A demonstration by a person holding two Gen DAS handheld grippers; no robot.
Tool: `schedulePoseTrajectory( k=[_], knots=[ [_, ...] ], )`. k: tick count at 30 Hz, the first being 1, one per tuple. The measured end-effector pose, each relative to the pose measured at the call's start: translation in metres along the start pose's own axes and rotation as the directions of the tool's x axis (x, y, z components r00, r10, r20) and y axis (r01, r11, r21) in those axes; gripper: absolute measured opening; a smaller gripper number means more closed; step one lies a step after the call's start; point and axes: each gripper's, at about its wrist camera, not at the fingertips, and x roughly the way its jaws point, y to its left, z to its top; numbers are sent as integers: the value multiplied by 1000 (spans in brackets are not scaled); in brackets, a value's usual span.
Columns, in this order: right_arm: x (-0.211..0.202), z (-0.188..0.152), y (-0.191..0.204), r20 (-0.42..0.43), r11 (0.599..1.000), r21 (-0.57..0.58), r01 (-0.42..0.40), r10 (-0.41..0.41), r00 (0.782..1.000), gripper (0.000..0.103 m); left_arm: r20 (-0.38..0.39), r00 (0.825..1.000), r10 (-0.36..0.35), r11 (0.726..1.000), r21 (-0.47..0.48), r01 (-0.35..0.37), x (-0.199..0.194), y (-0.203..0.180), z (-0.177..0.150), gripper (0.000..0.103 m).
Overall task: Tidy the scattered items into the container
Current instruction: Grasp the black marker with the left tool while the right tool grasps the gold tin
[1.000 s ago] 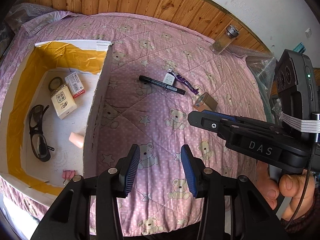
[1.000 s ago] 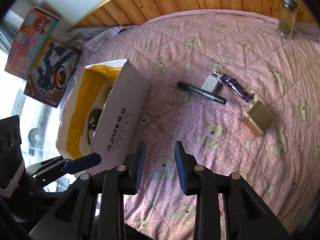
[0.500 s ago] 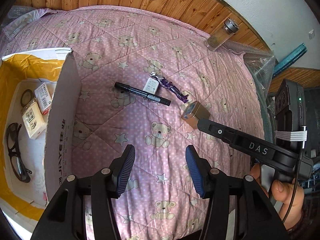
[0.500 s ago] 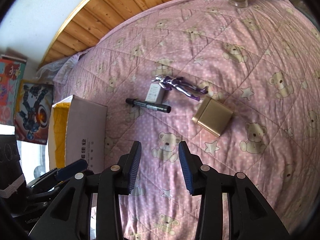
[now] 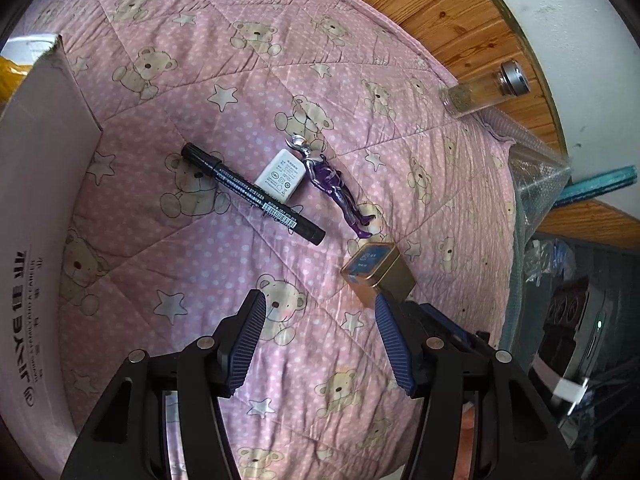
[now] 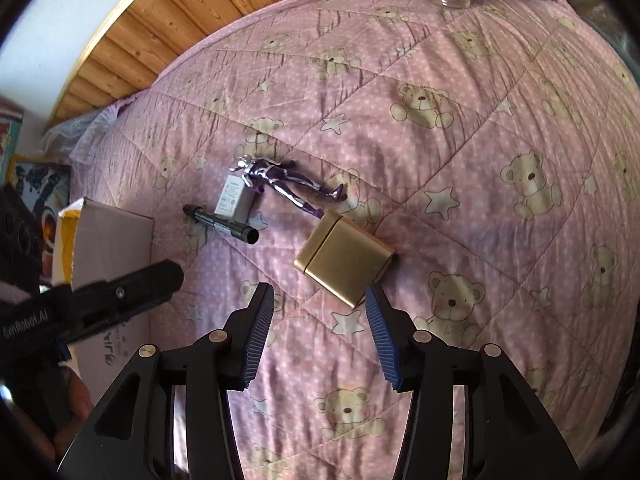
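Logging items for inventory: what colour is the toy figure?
Purple and silver toy figure; clearest in the right wrist view.

Each hand-held gripper, left (image 5: 320, 342) and right (image 6: 318, 332), is matte black plastic with ribbed blue finger pads (image 6: 258, 330), silver screws and white "GenRobot.AI" lettering on the left.

Right gripper (image 6: 319, 334), black with blue ribbed pads, jaws wide apart, hovers over pink bear-print quilt (image 6: 460, 152). Gold rectangular metal tin (image 6: 344, 258) lies just ahead of fingertips. Beyond it: purple-silver toy figure (image 6: 280, 184), white flat charger block (image 6: 235, 199), black marker pen (image 6: 222, 227). White cardboard box (image 6: 114, 240) at left, behind left gripper's black finger (image 6: 128, 290).
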Motion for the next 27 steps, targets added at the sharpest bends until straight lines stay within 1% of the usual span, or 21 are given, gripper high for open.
schedulePoseTrajectory(
  k=[2, 5, 8, 10, 13, 14, 17, 19, 20, 21, 23, 26, 27],
  knots=[
    [2, 2, 3, 6, 995, -96, 40, -40, 999, 54, 3, 1000, -6, 999, -41, 6, 9, 1, 6, 58],
    [8, 5, 7, 9, 967, -238, 86, -87, 996, 55, 18, 1000, 0, 996, -93, 1, 22, 2, 15, 65],
    [17, 9, 8, 1, 938, -333, 100, -106, 994, 56, 34, 999, 16, 989, -149, -10, 35, 8, 22, 65],
    [24, 9, 9, -6, 917, -386, 103, -114, 993, 57, 41, 998, 51, 984, -175, -43, 43, 13, 25, 65],
    [35, 8, 12, -20, 889, -448, 88, -109, 994, 60, 48, 994, 98, 979, -186, -87, 55, 18, 30, 65],
    [37, 8, 13, -22, 884, -461, 77, -99, 995, 62, 51, 992, 112, 978, -185, -101, 58, 19, 31, 65],
    [43, 9, 18, -23, 867, -493, 72, -95, 995, 62, 36, 984, 175, 971, -170, -166, 68, 25, 33, 64],
    [49, 10, 19, -25, 861, -503, 74, -100, 995, 62, 26, 981, 193, 970, -157, -186, 71, 31, 32, 48],
    [52, 11, 18, -34, 865, -497, 66, -95, 995, 62, 29, 979, 203, 969, -147, -197, 69, 35, 31, 35],
    [54, 11, 17, -43, 872, -486, 54, -85, 995, 62, 29, 977, 209, 970, -136, -204, 67, 38, 30, 32],
    [55, 13, 11, -58, 893, -450, 30, -62, 996, 62, 24, 975, 222, 969, -112, -218, 62, 44, 26, 32],
    [56, 16, 3, -73, 915, -402, -3, -29, 997, 62, 35, 974, 225, 969, -110, -220, 52, 54, 22, 33],
    [56, 17, 2, -74, 919, -395, -9, -22, 997, 62, 36, 974, 224, 969, -111, -219, 51, 57, 22, 35]
  ],
)
